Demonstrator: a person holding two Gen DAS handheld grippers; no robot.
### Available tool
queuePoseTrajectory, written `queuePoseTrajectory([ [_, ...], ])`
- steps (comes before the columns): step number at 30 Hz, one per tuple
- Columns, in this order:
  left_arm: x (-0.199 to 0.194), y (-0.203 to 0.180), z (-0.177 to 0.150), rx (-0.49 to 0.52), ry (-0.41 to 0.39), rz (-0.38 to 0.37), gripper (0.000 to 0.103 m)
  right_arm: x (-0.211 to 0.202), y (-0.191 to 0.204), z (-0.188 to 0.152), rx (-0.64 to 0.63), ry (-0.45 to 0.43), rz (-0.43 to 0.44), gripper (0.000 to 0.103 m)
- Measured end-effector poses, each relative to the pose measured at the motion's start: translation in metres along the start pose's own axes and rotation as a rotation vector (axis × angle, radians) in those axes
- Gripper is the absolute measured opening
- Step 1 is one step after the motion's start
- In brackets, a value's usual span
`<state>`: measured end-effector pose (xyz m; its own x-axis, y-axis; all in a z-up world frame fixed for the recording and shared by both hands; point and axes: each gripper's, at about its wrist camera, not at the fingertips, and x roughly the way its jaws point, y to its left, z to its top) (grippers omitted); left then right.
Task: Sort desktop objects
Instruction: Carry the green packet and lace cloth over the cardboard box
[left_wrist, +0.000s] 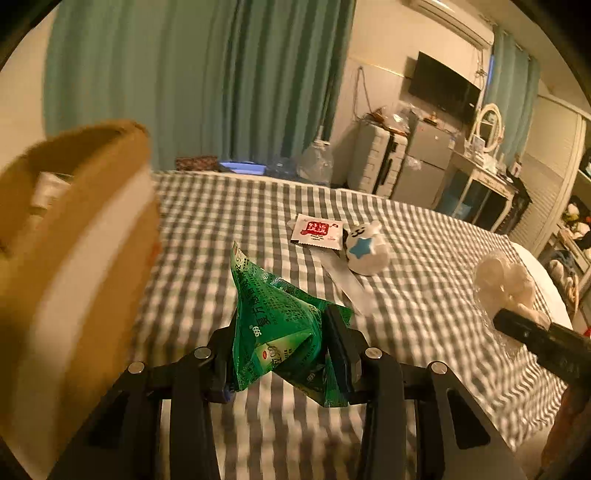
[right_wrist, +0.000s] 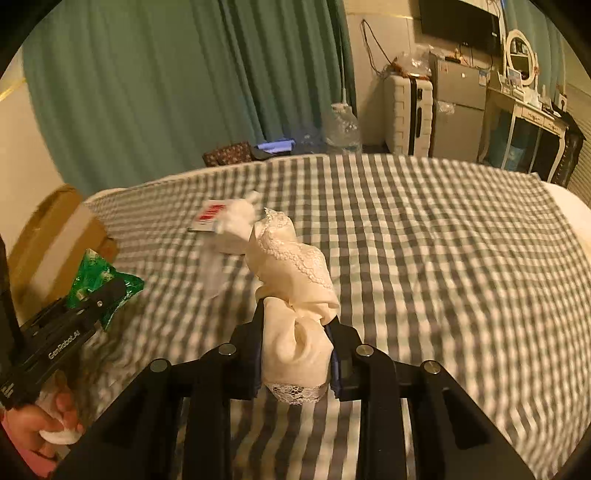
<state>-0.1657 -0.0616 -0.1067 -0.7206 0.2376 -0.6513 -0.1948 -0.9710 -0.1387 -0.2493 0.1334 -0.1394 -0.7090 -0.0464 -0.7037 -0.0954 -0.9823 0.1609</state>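
Dim warm light, motion blur, fisheye vignette

You've got the green packet (left_wrist: 275, 328) pinched between the left gripper's (left_wrist: 280, 350) pads – crumpled foil with white print, standing up off the checked cloth (left_wrist: 229, 221), its top corner pointing away from you. In your right gripper (right_wrist: 295, 347) sits the cream cloth (right_wrist: 291, 295), bunched and lace-edged, rising upright above the pads – a lace hem hangs below them. Farther out on the checked cloth lies a flat white sachet (left_wrist: 317, 232) with red print, and touching its right edge is a small white plush (left_wrist: 365, 251) with a blue star. The cardboard box (left_wrist: 74, 258) stands at the left, open, something pale inside.
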Motion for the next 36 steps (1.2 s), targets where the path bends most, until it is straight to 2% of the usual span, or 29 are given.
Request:
queuePoseTrajectory([
  [5,-0.067,-0.016,0.001,0.005,-0.037,-0.045,0.041,-0.058,0.024,-0.014,-0.032,-0.018,0.025,0.026],
  [10,-0.128,-0.018,0.029,0.034,-0.078,-0.045,0.041,-0.117,0.062,-0.001,-0.070,-0.128,0.089,0.026],
  [12,-0.149,-0.007,0.041,0.048,-0.069,-0.032,0.041,-0.139,0.081,0.006,-0.094,-0.164,0.124,0.026],
  [15,-0.175,0.021,0.059,0.016,-0.056,-0.024,0.041,-0.166,0.118,0.018,-0.150,-0.208,0.179,0.026],
  [19,-0.193,0.064,0.076,-0.012,-0.050,0.009,0.041,-0.176,0.163,0.035,-0.201,-0.242,0.248,0.026],
  [22,-0.195,0.095,0.082,-0.018,-0.046,0.047,0.041,-0.173,0.202,0.039,-0.232,-0.234,0.301,0.026],
  [26,-0.185,0.135,0.073,-0.035,-0.060,0.109,0.041,-0.144,0.251,0.042,-0.263,-0.170,0.359,0.026],
  [29,-0.168,0.161,0.059,-0.054,-0.049,0.089,0.041,-0.112,0.277,0.045,-0.277,-0.122,0.378,0.026],
  [36,-0.131,0.200,0.038,-0.094,-0.004,0.082,0.041,-0.038,0.315,0.049,-0.269,-0.021,0.354,0.026],
])
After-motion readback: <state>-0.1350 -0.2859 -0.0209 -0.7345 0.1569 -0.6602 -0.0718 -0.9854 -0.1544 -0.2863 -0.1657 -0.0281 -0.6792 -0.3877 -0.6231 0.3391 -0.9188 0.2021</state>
